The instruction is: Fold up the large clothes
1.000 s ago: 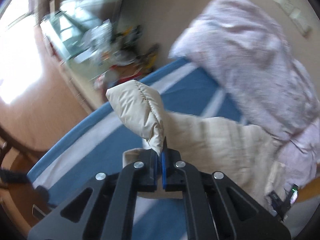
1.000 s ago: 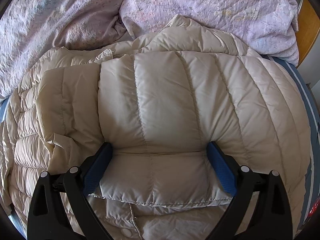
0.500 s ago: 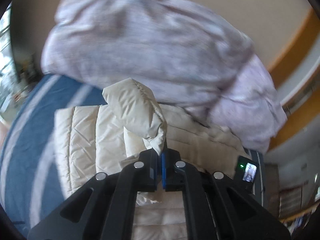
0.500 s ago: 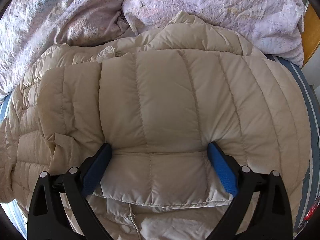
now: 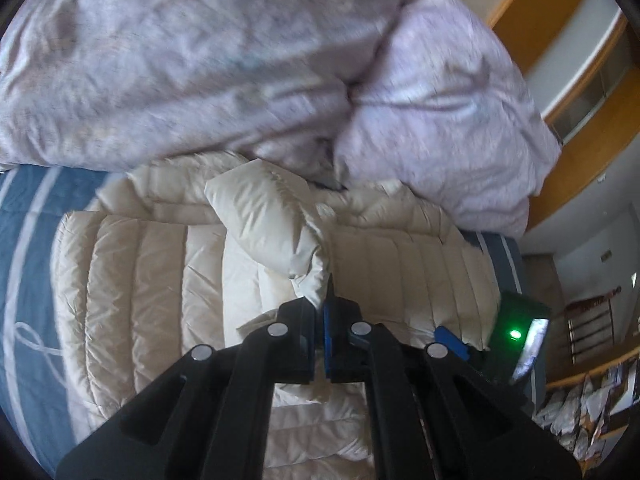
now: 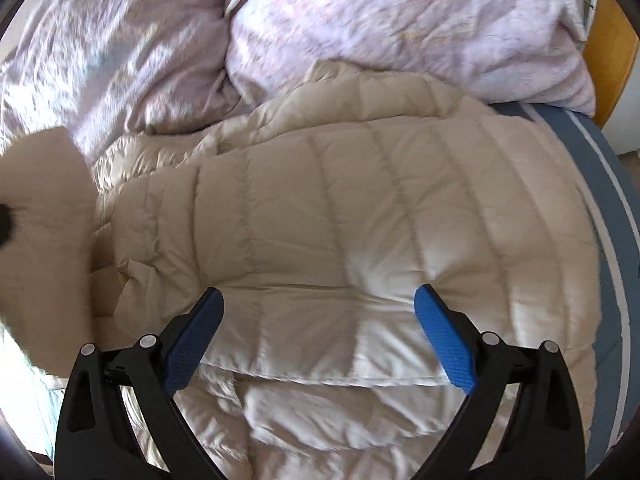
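A cream quilted down jacket (image 5: 140, 292) (image 6: 360, 208) lies spread on a blue striped bed. My left gripper (image 5: 327, 312) is shut on the end of the jacket's sleeve (image 5: 276, 224), which hangs lifted over the jacket's middle. That raised sleeve (image 6: 40, 208) shows at the left edge of the right wrist view. My right gripper (image 6: 318, 308) is open, its blue pads (image 6: 444, 336) wide apart just above the jacket's folded panel, nothing pinched between them. The right gripper's body (image 5: 516, 332), with a green light, shows at the jacket's right side in the left wrist view.
Lilac bedding (image 5: 240, 60) (image 6: 360, 20) is heaped along the far side of the jacket. The blue striped bed cover (image 5: 24, 280) (image 6: 600, 168) shows at either side. A wooden headboard (image 5: 568, 92) and floor clutter (image 5: 584, 404) lie to the right.
My left gripper has swung the held sleeve from beyond the bed's edge across over the jacket. My right gripper has risen a little off the folded panel and stayed open.
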A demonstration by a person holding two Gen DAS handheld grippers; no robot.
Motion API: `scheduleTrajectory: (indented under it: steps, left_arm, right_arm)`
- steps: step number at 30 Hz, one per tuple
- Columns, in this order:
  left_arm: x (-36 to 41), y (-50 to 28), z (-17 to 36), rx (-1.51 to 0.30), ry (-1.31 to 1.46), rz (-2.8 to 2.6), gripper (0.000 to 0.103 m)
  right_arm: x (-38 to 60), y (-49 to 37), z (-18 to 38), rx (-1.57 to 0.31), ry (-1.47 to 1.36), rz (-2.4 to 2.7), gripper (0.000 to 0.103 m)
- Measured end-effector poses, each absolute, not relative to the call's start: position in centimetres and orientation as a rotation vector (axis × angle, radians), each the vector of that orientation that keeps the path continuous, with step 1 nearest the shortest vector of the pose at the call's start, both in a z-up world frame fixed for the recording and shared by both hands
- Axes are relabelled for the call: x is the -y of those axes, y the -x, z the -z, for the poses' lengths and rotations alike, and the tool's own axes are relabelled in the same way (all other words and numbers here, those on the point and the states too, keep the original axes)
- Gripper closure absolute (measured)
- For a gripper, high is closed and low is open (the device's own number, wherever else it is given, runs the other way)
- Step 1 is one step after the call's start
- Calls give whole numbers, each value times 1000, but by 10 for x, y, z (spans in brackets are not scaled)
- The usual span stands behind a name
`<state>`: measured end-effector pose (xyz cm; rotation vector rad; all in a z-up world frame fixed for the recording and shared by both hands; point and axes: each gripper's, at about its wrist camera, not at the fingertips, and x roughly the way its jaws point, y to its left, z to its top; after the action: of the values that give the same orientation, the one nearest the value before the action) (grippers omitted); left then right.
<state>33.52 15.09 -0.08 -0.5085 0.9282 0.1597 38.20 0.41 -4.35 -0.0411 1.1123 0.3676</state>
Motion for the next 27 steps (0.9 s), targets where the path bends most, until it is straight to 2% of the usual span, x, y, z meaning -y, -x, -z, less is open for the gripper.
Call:
scheduleTrajectory:
  steps: [12,15,17,19,21,25,27]
  left_arm:
    - [-95,-377,38,-1013,465,-94,100]
    - [-89,-384,39,-1022,481,-73,97]
    - [-88,-383,37,-1018,499,-53,85]
    - [-93,-377,33,-1001,526,-38,52]
    - [-105,-366,25,-965,550,-51,39]
    - [-134,-346,16,-923,591,-66,32]
    - [-150,-337,16,-915,602,-101,32]
  right_arm:
    - [58,-358,50,-1065,57,-272,5]
    - [65,-358,51,-1066,53,-262,5]
    - [68,-357,49,-1063,48,-264,5]
    - [68,-356,46,-1052,42,-276,5]
    - [64,-355,41,-1036,32,-303,10]
    - [51,-354,30,-1016,6,-367,21]
    - [42,-353,26,-1010,-10,-401,29]
